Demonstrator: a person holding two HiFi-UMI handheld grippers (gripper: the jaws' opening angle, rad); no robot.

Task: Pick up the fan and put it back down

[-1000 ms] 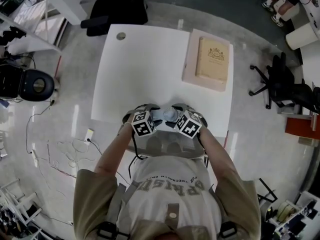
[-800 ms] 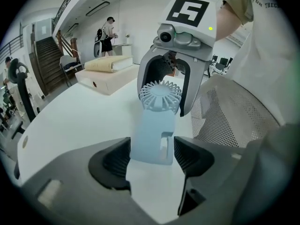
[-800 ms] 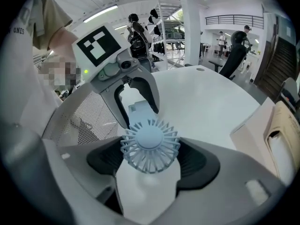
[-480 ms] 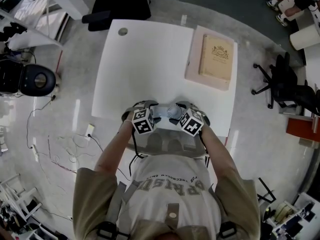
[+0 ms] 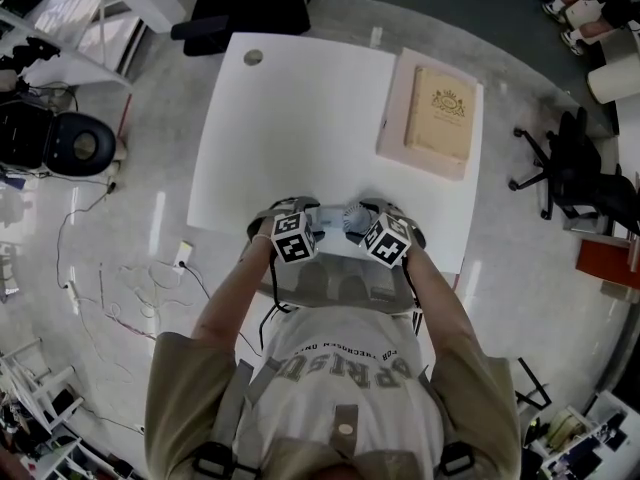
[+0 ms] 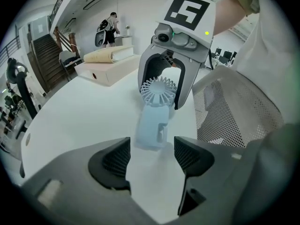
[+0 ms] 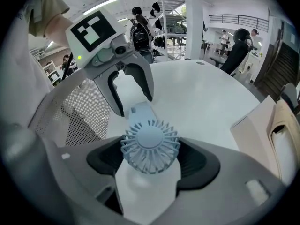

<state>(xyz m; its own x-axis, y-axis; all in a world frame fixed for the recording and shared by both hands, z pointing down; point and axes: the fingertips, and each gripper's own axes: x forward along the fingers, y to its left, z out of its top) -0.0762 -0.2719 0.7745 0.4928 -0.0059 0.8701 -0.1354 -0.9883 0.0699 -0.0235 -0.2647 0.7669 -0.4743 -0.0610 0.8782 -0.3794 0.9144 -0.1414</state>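
A small pale blue hand fan (image 5: pixel 340 218) lies on the white table (image 5: pixel 290 118) near its front edge. In the left gripper view its handle (image 6: pixel 151 125) points at me, and its round grille (image 6: pixel 158 90) sits between the right gripper's fingers (image 6: pixel 185 86). My left gripper (image 6: pixel 151 156) is open. Its jaws have just been opening, and the handle end lies just ahead of the pads, untouched. My right gripper (image 7: pixel 150 161) is shut on the fan's head (image 7: pixel 150 145), with a pad against each side of the grille. In the head view both grippers (image 5: pixel 315 220) (image 5: pixel 357 220) face each other across the fan.
A large tan book on a pinkish box (image 5: pixel 440 118) lies at the table's far right. A white mesh chair back (image 6: pixel 234 111) stands against the front edge, between me and the table. A black chair (image 5: pixel 245 8) stands beyond the far edge.
Both grippers and the fan stay at the table's front edge. Only the head camera's framing has drifted a little.
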